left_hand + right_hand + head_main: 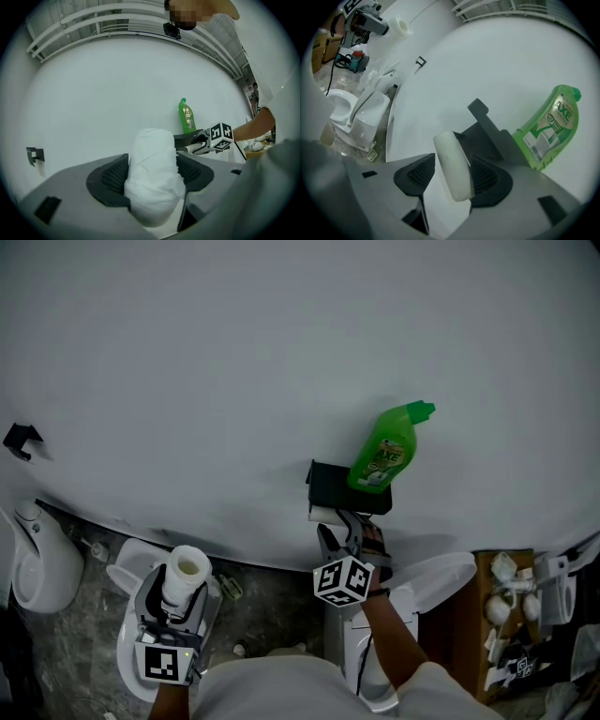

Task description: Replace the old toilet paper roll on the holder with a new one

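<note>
In the head view my left gripper (182,591) stands low at the left, shut on a new white toilet paper roll (186,575) held upright. The left gripper view shows that roll (154,173) pinched between both pads. On the white wall a black holder (342,488) carries a green bottle (386,451) on top and the old, thin white roll (324,514) beneath. My right gripper (350,529) reaches up to it. In the right gripper view the old roll (452,164) lies between the pads, close to the right one with a gap on the left; the jaws are open.
White toilets stand on the floor at the left (42,568) and below my left gripper (131,579); another seat (441,576) lies at the right. A wooden shelf (480,624) with small items stands at far right. A black hook (21,442) is on the wall.
</note>
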### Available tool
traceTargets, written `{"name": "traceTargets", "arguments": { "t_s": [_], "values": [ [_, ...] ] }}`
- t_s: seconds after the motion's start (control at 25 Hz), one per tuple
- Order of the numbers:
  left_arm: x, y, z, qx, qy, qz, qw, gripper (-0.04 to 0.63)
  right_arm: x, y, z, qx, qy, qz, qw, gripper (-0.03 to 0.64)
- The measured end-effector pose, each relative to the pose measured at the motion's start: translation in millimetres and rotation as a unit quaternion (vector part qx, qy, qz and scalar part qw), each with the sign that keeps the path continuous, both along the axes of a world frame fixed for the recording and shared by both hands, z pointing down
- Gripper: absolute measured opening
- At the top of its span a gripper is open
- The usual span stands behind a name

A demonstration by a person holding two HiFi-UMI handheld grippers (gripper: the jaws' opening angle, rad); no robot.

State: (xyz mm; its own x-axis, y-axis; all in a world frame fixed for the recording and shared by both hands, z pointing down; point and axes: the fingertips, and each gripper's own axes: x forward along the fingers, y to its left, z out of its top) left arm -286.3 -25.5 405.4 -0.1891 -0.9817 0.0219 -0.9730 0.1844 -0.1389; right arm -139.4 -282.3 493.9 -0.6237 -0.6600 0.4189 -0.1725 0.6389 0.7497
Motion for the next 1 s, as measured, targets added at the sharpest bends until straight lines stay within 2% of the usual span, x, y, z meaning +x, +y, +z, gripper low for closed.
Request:
{"name": "traceTargets", "arguments": {
  "t_s": [0.48, 0.8, 1.0],
  "values": [
    [12.0, -1.9, 3.1, 0.006, 0.002, -0.010, 0.9999, 0.302, 8.9, -5.7, 0.5, 0.015, 0.026, -0.014, 0.999, 0.204],
    [32.8, -18.6, 0.1, 0.007, -0.019, 0.009, 0.9998, 0.302, 38.2, -15.6, -2.1, 0.027, 0.032, -0.010, 0.999, 0.199],
    [48.8, -35.2, -5.6, 0.015, -0.013, 0.020, 0.9996, 0.302, 62.2, -25.1, -2.4, 0.034, 0.036, -0.001, 0.999, 0.194]
  ]
}}
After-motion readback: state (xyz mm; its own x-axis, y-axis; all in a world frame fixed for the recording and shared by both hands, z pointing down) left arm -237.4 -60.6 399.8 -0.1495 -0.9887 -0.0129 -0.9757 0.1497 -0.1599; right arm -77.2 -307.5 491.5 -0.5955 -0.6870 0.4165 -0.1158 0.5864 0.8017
